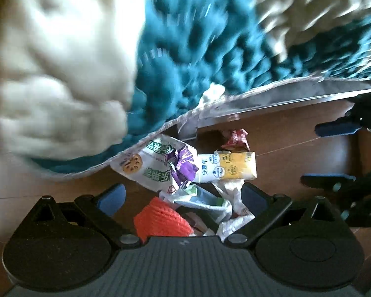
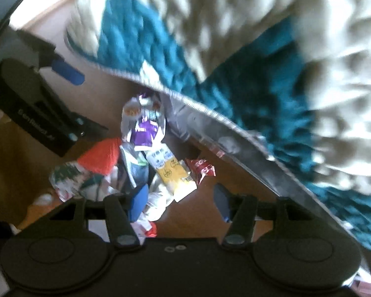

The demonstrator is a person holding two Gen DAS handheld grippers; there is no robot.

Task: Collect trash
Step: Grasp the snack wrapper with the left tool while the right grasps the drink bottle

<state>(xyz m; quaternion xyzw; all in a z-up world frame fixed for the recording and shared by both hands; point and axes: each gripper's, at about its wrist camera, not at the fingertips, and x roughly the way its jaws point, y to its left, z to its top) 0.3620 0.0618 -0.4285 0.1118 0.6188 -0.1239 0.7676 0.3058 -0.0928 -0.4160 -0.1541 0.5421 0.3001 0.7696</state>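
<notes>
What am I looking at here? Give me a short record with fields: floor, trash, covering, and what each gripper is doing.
floor: brown wooden boards
trash: yellow and white milk carton, purple foil wrapper, red crumpled wrapper, orange knitted object, all in one pile
covering: teal and cream shaggy rug, edge above the pile
left gripper: open, over the pile, holding nothing
right gripper: open, near the carton, holding nothing

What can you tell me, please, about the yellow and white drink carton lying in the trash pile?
The drink carton is a small rectangular box, seemingly paperboard, one half white with blue print, the other yellow. It lies flat on its side on the wooden floor, near the edge of the teal and cream rug. A purple wrapper overlaps its white end, and a red wrapper lies just beyond. Neither gripper touches it.
</notes>
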